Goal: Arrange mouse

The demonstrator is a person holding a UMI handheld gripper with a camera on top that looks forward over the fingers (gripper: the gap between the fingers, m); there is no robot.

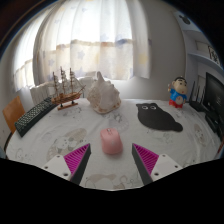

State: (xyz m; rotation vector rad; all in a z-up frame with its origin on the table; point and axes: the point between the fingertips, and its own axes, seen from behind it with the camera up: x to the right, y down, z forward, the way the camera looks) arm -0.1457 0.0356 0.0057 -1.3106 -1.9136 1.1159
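- The gripper point(112, 163) is spread wide, gripping nothing – its pink pads point(76, 158) are well apart.
- A pink computer mouse point(110, 141) sits on the white tablecloth point(60, 135), just ahead, between the fingers (untouched).
- Beyond it: a conch shell point(100, 95), a model ship point(66, 88), a black cat-shaped mat point(157, 118) and a cartoon figurine point(178, 92).

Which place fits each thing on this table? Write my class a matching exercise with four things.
1 pink mouse
2 model ship
3 black cat-shaped mat
4 red-shirted figurine

A left of the white shell
B beyond the mat, far right
C just ahead of the gripper's open jaws
D right of the mouse

Pairs: 1-C, 2-A, 3-D, 4-B
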